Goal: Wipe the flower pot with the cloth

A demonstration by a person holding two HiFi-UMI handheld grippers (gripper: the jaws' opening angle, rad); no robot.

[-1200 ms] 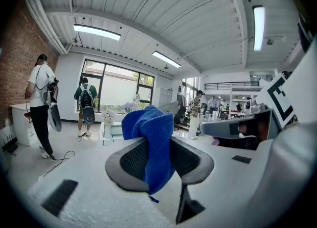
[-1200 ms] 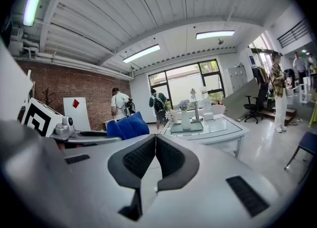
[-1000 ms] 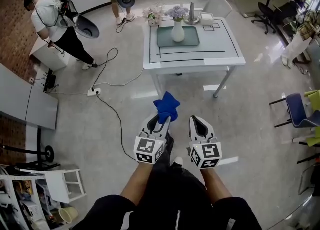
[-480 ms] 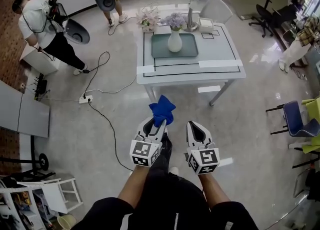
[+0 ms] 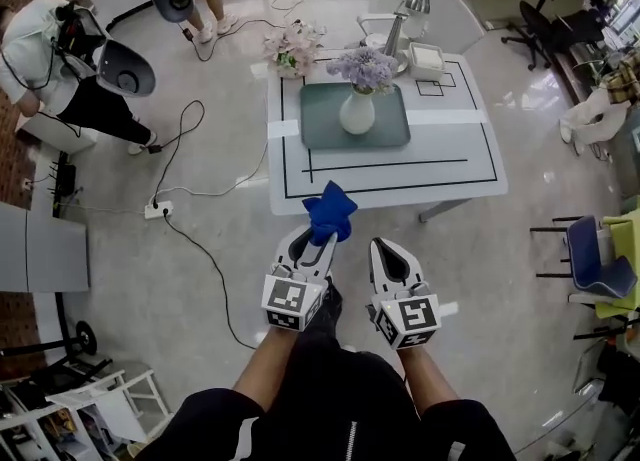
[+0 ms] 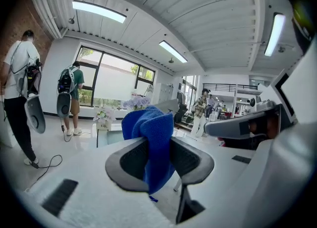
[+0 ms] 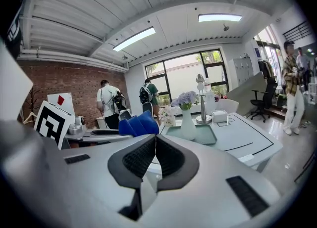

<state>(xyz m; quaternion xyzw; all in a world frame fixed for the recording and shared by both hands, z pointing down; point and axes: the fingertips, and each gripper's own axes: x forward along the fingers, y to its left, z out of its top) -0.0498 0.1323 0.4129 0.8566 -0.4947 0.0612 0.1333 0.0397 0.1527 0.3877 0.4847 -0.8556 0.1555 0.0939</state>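
Observation:
A white vase-shaped flower pot (image 5: 357, 112) with pale purple flowers stands on a grey-green tray (image 5: 390, 134) on the white table (image 5: 450, 149); it also shows in the right gripper view as the pot (image 7: 187, 125). My left gripper (image 5: 322, 234) is shut on a blue cloth (image 5: 331, 212), which bunches up between its jaws (image 6: 151, 138). The right gripper (image 5: 386, 249) is shut with nothing in it (image 7: 154, 149). Both grippers hang just short of the table's near edge, well away from the pot.
A second bouquet (image 5: 290, 47), a metal stand (image 5: 400, 24) and a white box (image 5: 428, 57) sit at the table's far end. Two people (image 5: 60, 69) stand at the far left with cables (image 5: 190, 199) on the floor. Chairs (image 5: 590, 259) stand at the right.
I have walked closer to the table: it has come nearer in the head view and its near edge now lies just beyond the grippers. The left gripper still holds the cloth.

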